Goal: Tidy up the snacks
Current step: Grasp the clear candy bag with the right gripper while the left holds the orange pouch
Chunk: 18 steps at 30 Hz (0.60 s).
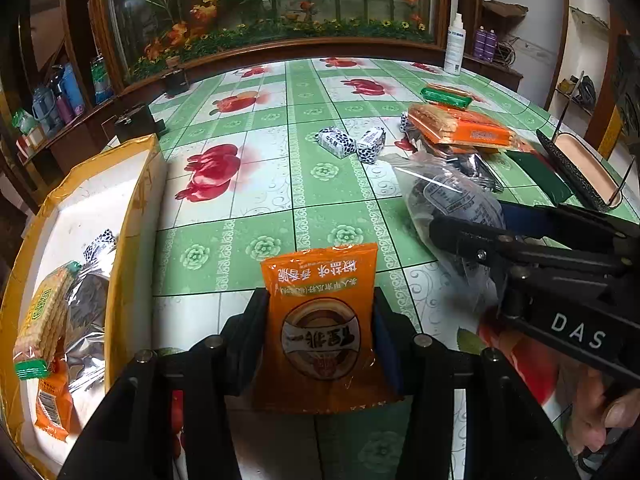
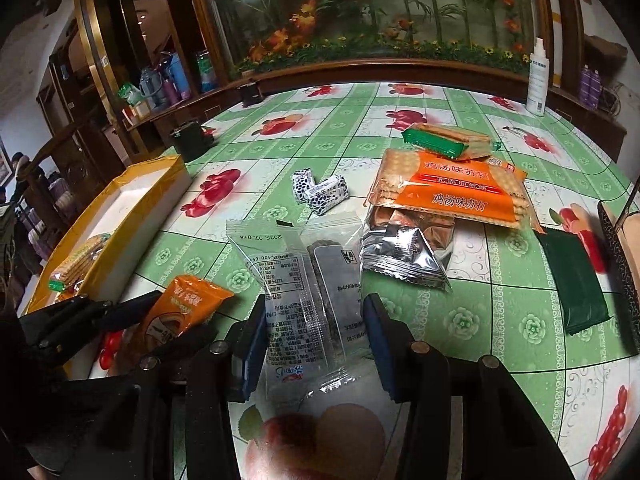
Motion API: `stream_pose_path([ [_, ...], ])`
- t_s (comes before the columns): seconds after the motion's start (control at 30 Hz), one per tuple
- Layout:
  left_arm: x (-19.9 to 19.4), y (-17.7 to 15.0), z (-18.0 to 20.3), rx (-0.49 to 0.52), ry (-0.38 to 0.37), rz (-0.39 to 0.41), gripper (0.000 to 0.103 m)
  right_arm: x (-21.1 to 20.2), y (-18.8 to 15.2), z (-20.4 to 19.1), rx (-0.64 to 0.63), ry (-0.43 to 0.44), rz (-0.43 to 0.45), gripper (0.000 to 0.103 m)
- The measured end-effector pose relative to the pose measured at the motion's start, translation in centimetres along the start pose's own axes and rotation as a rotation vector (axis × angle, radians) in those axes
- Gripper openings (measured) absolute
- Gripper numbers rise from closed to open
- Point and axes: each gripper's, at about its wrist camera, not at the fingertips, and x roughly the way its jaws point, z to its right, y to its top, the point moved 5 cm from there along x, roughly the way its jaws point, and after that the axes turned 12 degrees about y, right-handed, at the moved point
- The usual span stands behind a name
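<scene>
Left wrist view: my left gripper [image 1: 320, 320] is clamped on an orange snack packet [image 1: 320, 316], both pads pressing its sides, packet upright at bottom centre of frame, above the green-check tablecloth [image 1: 280, 152]. Box w/ yellow-taped rim [image 1: 138, 216] sits at left edge of frame; inside it a cracker pack w/ green end [image 1: 42, 320], a silver foil bag [image 1: 86, 320] and another orange packet [image 1: 52, 404]. My right gripper [image 1: 472, 236] comes in from the right side of frame, closed on a clear bag w/ dark contents [image 1: 448, 200].

Right wrist view: right gripper [image 2: 316, 332] pinches that clear bag [image 2: 304, 280] between its blue pads, bottom centre, label side up. Left gripper w/ the orange packet [image 2: 176, 312] shows at lower left. Still on the cloth: two small black-and-white wrapped sweets [image 2: 320, 192] mid frame, orange cracker pack [image 2: 452, 192] w/ a green-wrapped cracker pack [image 2: 448, 140] on top, upper right of centre; silver pouch [image 2: 404, 256] just below them; dark green packet [image 2: 572, 284] at right. White spray bottle [image 2: 538, 80] upper right.
</scene>
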Motion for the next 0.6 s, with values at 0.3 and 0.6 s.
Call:
stream_pose_path([
  [0.3,0.00,0.05,0.18,0.005,0.011,0.002,0.049,-0.20,-0.08,0.11,0.007,0.016,0.004,0.050],
  [0.6,0.04,0.03,0.26,0.005,0.010,0.002,0.049,-0.05,-0.24,-0.44,-0.015,-0.009,-0.008,0.050],
])
